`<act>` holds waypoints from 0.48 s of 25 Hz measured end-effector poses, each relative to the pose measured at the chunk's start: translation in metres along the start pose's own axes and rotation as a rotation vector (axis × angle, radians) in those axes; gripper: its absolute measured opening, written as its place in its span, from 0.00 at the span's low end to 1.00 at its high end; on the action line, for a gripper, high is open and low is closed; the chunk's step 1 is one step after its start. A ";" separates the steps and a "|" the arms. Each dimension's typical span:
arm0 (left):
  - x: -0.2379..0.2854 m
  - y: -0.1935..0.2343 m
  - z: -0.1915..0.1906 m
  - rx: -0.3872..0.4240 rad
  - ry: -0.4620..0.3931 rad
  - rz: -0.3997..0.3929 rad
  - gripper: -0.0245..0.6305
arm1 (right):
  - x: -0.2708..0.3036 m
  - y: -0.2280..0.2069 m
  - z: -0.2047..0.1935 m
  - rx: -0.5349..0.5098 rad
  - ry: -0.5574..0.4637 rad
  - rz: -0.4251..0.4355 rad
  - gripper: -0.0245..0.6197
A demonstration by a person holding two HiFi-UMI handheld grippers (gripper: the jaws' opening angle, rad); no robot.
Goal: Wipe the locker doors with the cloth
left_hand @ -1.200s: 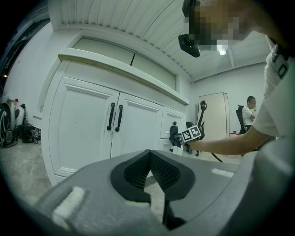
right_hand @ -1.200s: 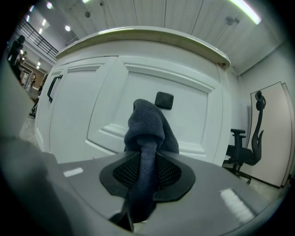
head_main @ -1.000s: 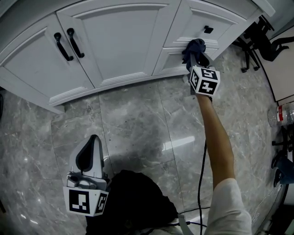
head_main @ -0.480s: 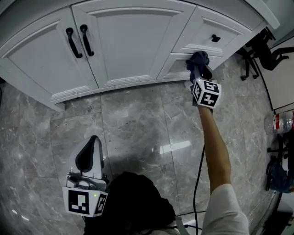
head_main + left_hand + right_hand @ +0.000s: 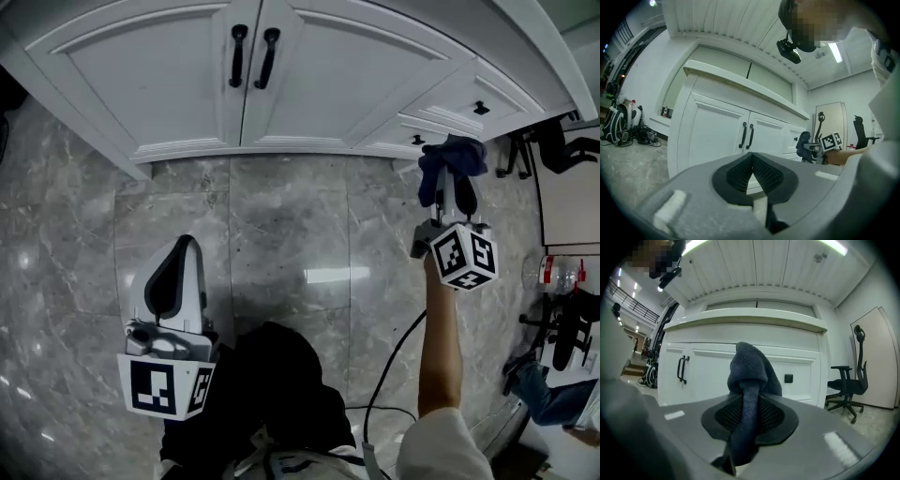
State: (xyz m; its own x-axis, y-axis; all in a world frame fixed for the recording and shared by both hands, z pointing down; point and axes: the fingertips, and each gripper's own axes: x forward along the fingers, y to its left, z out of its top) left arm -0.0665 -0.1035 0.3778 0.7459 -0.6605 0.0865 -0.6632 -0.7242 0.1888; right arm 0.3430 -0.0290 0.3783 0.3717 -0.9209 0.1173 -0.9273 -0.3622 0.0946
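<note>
Blue cloth (image 5: 750,363), pinched in right gripper's (image 5: 749,401) fingers, points at locker doors (image 5: 708,377); left gripper's (image 5: 751,158) fingers together.

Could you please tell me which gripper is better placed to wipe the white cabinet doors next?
The right. The right gripper is shut on the dark blue cloth and held close to the white cabinet. The left gripper is shut, empty and farther back over the grey marble floor.
</note>
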 end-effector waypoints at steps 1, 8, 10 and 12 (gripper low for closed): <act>-0.003 0.003 0.014 -0.005 0.008 0.012 0.04 | -0.006 0.009 0.010 0.012 0.011 0.014 0.16; -0.022 -0.004 0.137 0.029 0.097 0.069 0.04 | -0.052 0.059 0.085 0.075 0.089 0.092 0.16; -0.026 -0.015 0.182 0.039 0.109 0.074 0.04 | -0.067 0.065 0.116 0.079 0.109 0.116 0.16; -0.031 -0.030 0.231 0.048 0.116 0.071 0.04 | -0.085 0.066 0.156 0.090 0.116 0.134 0.16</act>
State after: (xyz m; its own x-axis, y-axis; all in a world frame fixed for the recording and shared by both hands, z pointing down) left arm -0.0835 -0.1070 0.1437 0.6969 -0.6853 0.2115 -0.7150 -0.6867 0.1312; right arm 0.2431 0.0031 0.2203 0.2424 -0.9409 0.2365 -0.9672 -0.2536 -0.0175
